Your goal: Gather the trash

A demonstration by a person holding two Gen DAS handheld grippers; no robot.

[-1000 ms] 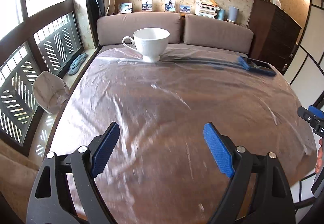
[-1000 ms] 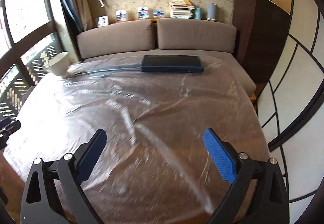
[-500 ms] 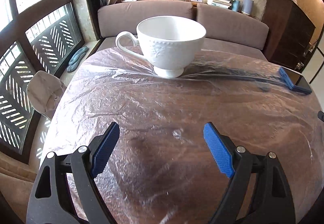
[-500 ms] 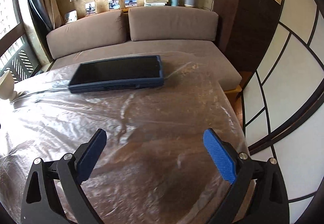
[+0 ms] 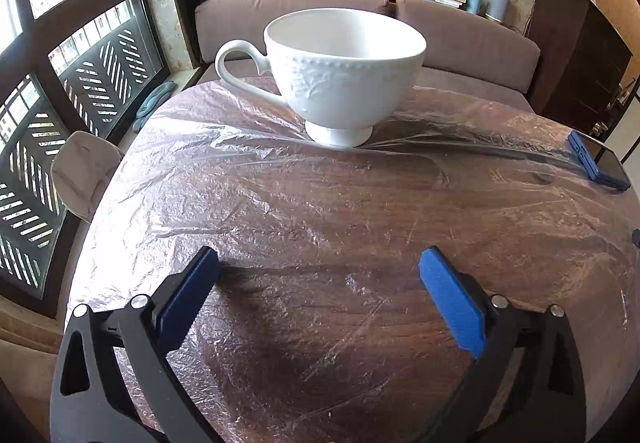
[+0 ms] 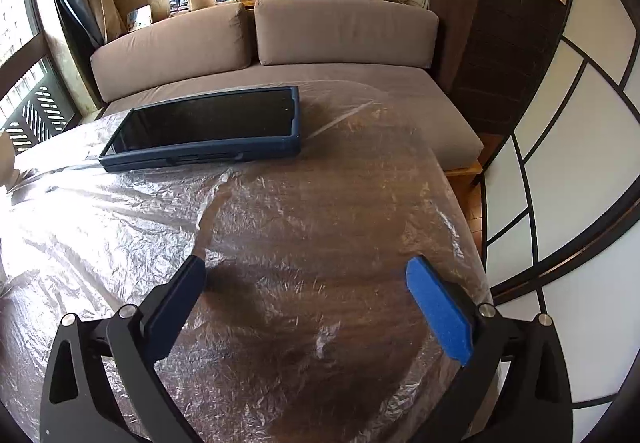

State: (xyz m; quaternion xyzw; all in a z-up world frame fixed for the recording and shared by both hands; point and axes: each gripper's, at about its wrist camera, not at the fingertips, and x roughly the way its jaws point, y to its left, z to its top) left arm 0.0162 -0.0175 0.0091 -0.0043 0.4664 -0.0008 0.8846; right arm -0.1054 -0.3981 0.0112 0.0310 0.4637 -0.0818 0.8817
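A sheet of crinkled clear plastic film [image 5: 280, 195] covers the round wooden table; it also shows in the right wrist view [image 6: 120, 227]. A white teacup [image 5: 344, 75] stands on the film at the far side, straight ahead of my left gripper [image 5: 318, 275], which is open and empty, low over the table. A phone in a blue case [image 6: 208, 131] lies on the film ahead and left of my right gripper [image 6: 306, 283], which is open and empty. The phone also shows at the right edge in the left wrist view [image 5: 598, 165].
A brown sofa [image 6: 280, 43] runs along the table's far side. A dark cabinet [image 6: 500, 43] stands at the right. A window with a grille [image 5: 48, 123] and a grey chair back [image 5: 84, 175] are on the left. The table edge [image 6: 472, 227] is near my right gripper.
Both grippers have moved forward over the table. The teacup has grown large in the left wrist view and the phone in the right wrist view. Both stay open.
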